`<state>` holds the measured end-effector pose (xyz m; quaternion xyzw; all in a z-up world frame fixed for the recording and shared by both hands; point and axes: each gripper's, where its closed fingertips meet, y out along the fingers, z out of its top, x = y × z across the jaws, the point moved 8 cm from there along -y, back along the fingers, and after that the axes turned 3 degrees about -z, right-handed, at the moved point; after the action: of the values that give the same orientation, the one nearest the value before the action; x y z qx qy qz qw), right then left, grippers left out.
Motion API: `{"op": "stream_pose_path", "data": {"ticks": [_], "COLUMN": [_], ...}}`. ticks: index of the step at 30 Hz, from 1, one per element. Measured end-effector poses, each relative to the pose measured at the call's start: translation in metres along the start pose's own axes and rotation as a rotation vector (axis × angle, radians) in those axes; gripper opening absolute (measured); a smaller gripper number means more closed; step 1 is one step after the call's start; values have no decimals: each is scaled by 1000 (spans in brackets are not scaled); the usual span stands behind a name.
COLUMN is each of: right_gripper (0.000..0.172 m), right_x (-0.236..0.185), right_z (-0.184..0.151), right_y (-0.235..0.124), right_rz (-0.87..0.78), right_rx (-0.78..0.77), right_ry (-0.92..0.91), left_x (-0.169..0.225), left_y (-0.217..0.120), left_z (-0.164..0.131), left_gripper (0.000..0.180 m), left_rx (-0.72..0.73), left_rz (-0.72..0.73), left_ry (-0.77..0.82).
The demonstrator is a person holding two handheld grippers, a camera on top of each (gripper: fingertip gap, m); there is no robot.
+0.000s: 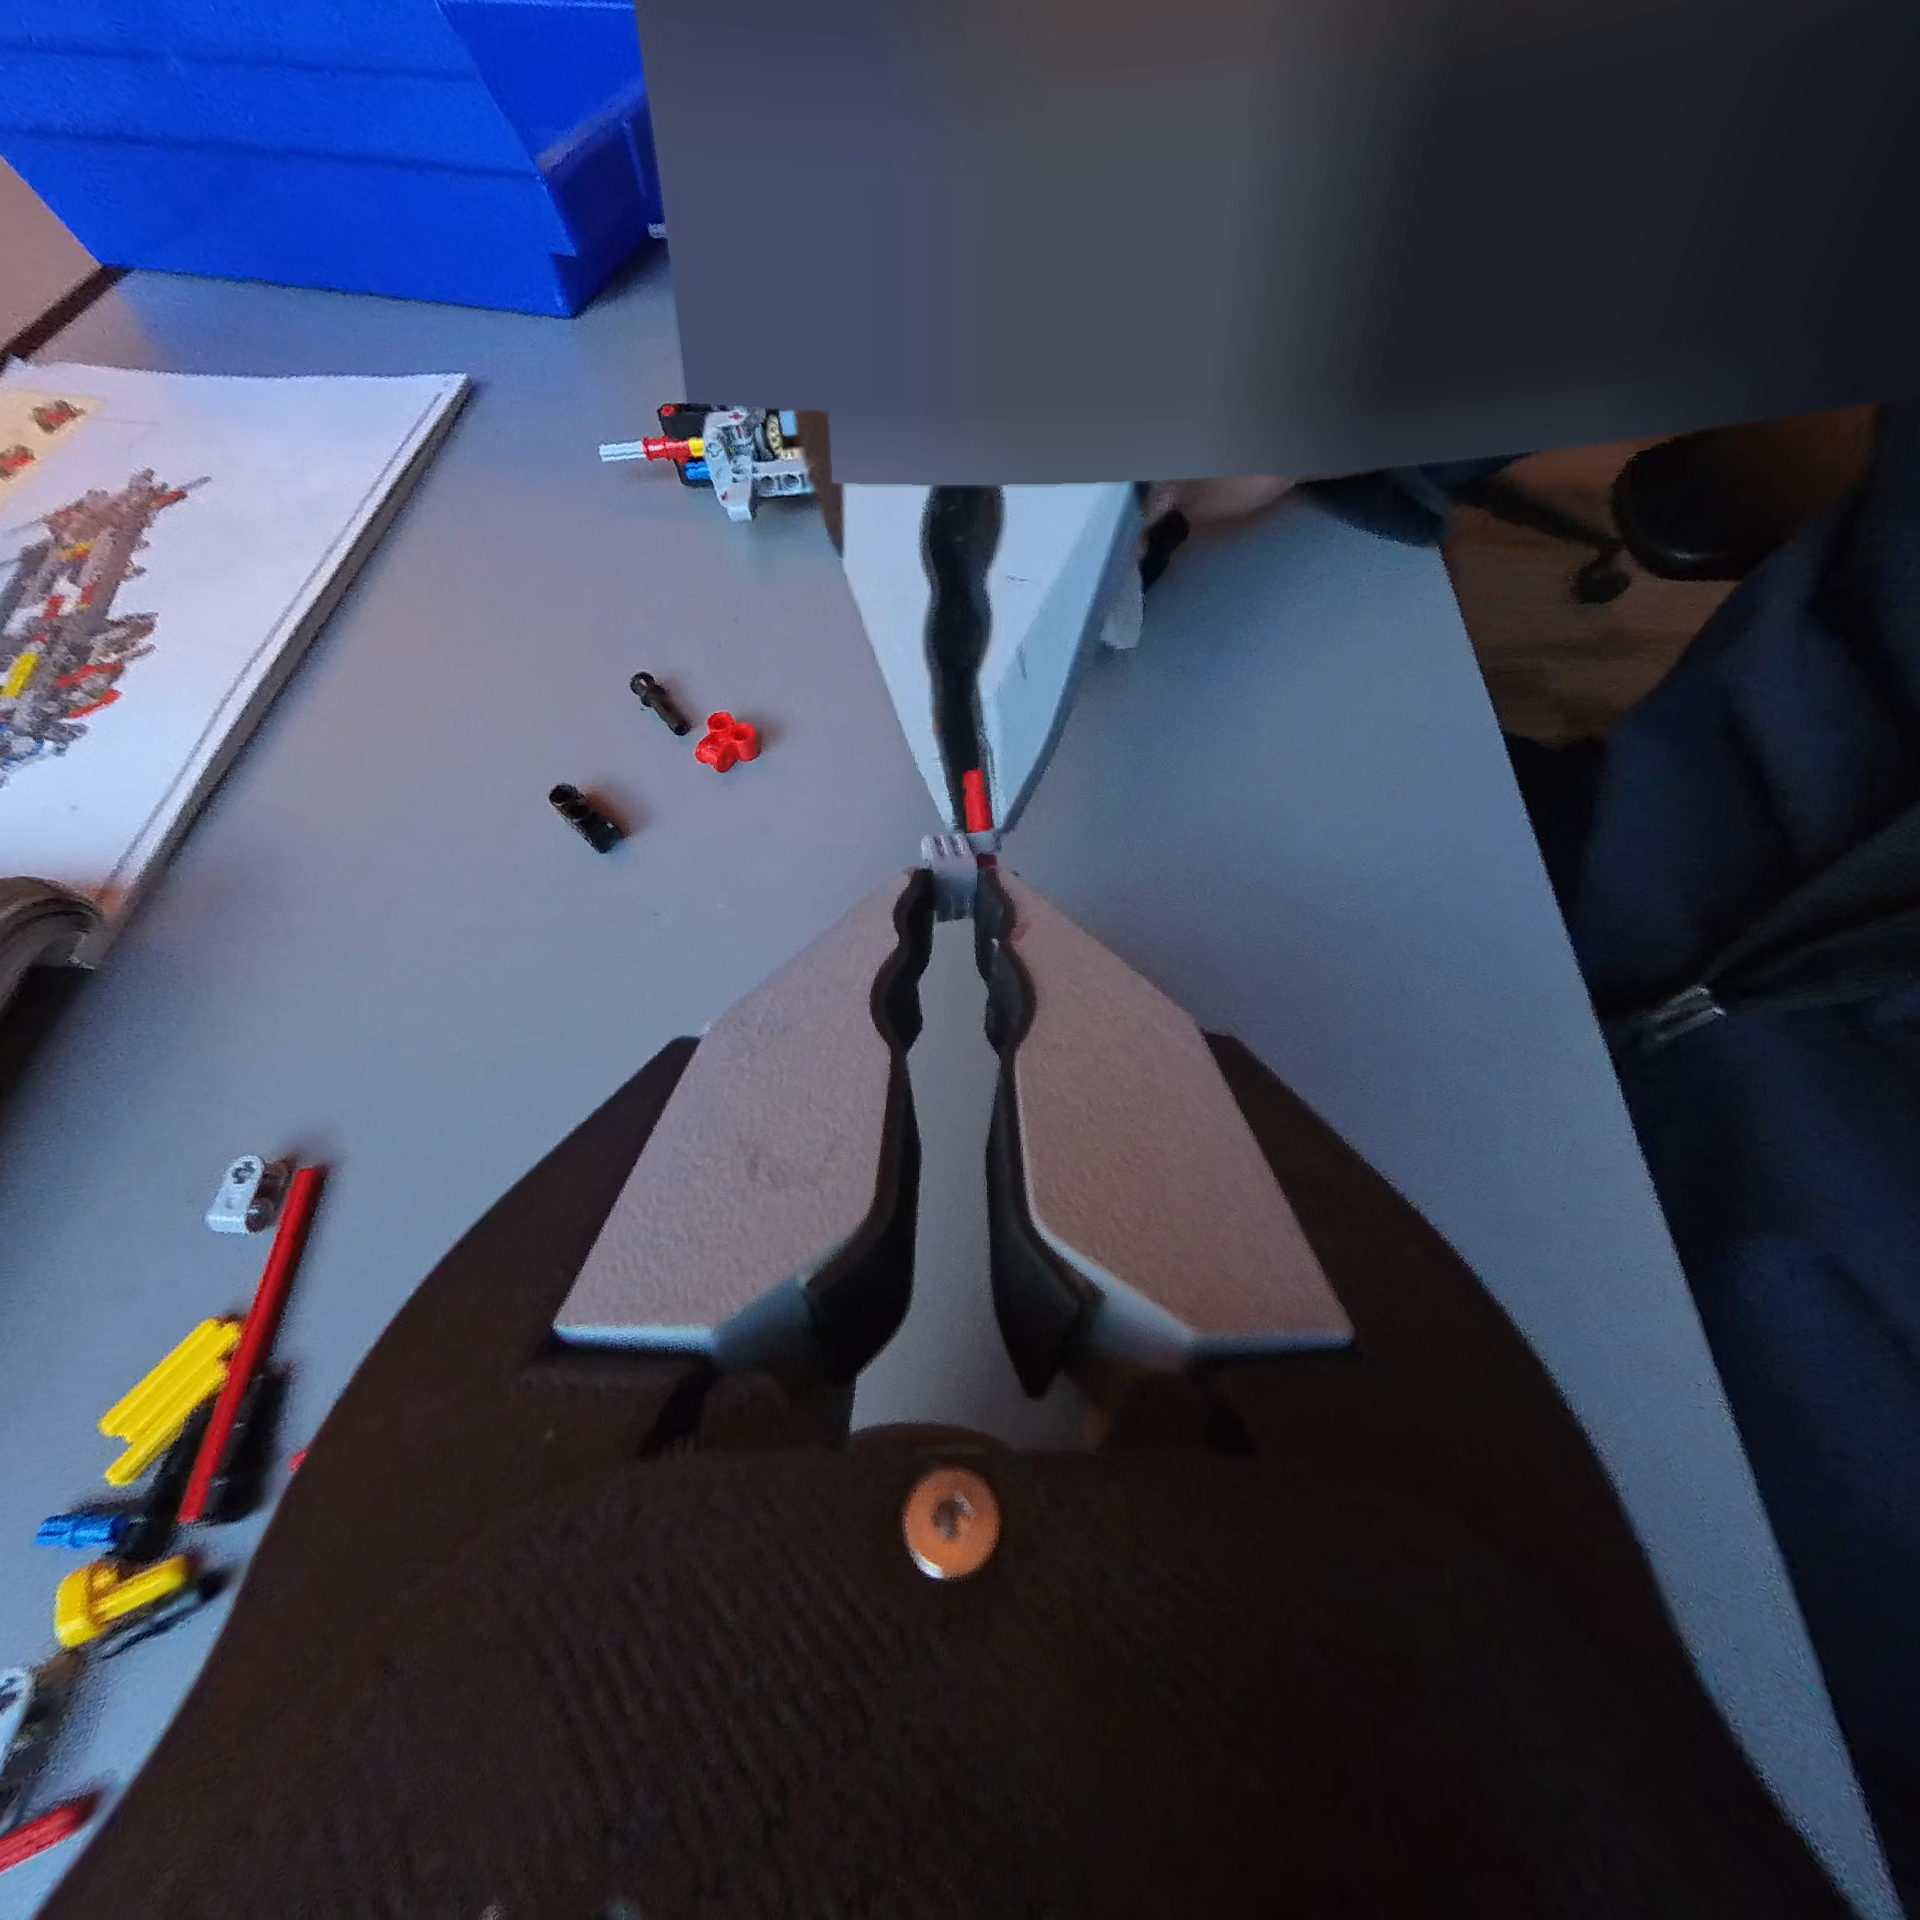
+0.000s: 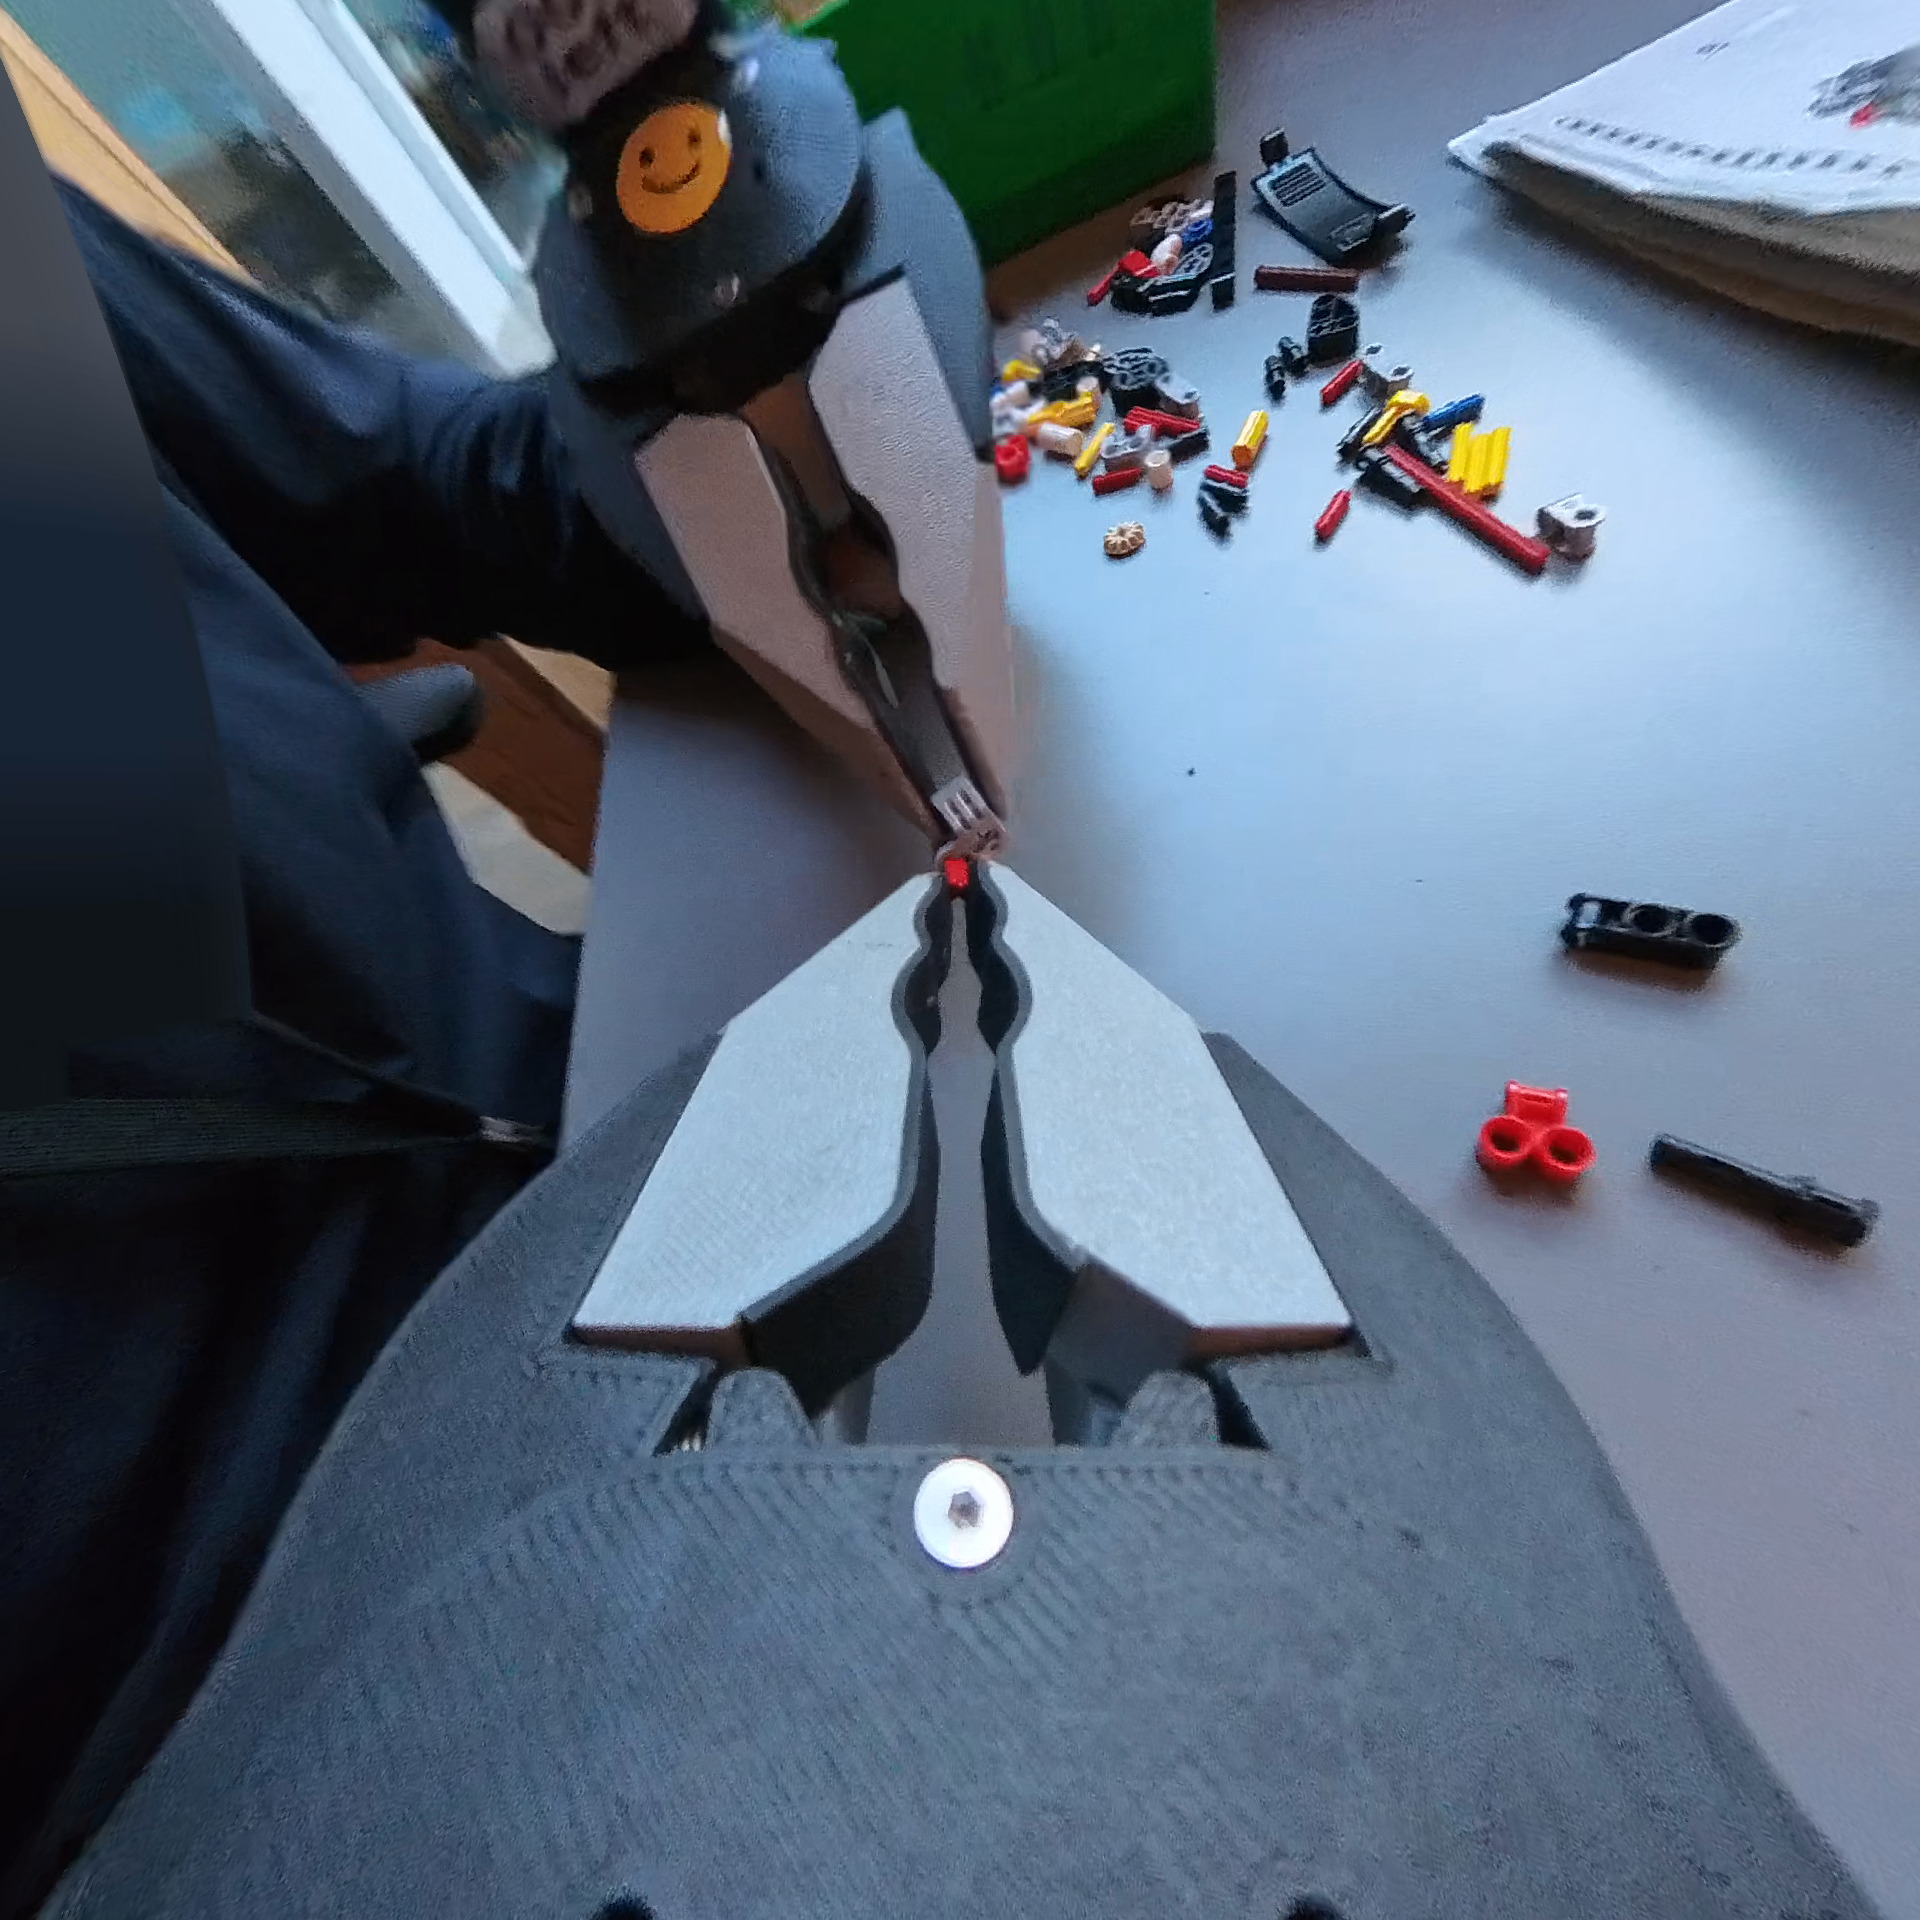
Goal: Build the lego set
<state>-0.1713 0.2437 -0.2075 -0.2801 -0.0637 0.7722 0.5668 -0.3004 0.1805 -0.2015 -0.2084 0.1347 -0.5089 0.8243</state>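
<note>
Left wrist view: left gripper (image 1: 954, 883) clenched on a small light grey ribbed piece (image 1: 951, 868), pads pressing both sides at the tips, above the grey table (image 1: 1195, 831). Opposite, tip to tip, right gripper (image 1: 975, 821) clamped on a red pin (image 1: 974, 798), pin end meeting the grey piece. On the table to the left: red connector (image 1: 727, 740), two black pins (image 1: 659, 702) (image 1: 587, 818), small built assembly (image 1: 727, 457), open instruction booklet (image 1: 208, 582), blue bin (image 1: 312, 145) behind. Loose yellow, red, blue parts (image 1: 177, 1434) at lower left.

Right wrist view: right gripper (image 2: 958, 891) clenched, red pin (image 2: 956, 875) showing at the very tips. Left gripper (image 2: 971, 816) just beyond, grey ribbed piece (image 2: 961, 802) between its fingers, touching the pin. Gloved hand (image 2: 436, 520) behind it. To the right: black beam (image 2: 1650, 931), red connector (image 2: 1536, 1145), black pin (image 2: 1761, 1190). Farther back: heap of mixed small parts (image 2: 1247, 416), green bin (image 2: 1039, 104), booklet (image 2: 1714, 166).
</note>
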Motion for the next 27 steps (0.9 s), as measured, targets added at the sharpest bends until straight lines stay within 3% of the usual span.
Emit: {"op": "stream_pose_path", "data": {"ticks": [4, 5, 9, 15, 17, 20, 24, 27], "right_gripper": [0, 0, 1, 2, 22, 26, 31, 35], "right_x": [39, 42, 19, 28, 31, 28, 23, 22], "right_z": [9, 6, 3, 16, 13, 7, 3, 12], "right_y": [-35, -36, -7, -5, 1, 12, 18, 8], "right_rz": [104, 110, 9, -286, -406, -495, -507, -510], "right_rx": [200, 145, -92, -117, -200, -265, -255, -142], "right_ry": [308, 317, 83, -168, -266, -376, -394, -323], "left_x": [18, 20, -7, -35, -42, -52, -60, -62], "left_y": [9, 8, -1, -14, -19, -25, -29, -31], "left_z": [-18, -14, -10, -12, -13, -15, -19, -20], "left_gripper": [6, 6, 6, 6, 6, 6, 7, 7], "left_rx": [-188, -138, -36, 71, 136, 247, 363, 427], "left_rz": [44, 55, 13, 108, 119, 113, 64, 34], "left_ry": [217, 222, -38, -311, -414, -577, -744, -794]}}
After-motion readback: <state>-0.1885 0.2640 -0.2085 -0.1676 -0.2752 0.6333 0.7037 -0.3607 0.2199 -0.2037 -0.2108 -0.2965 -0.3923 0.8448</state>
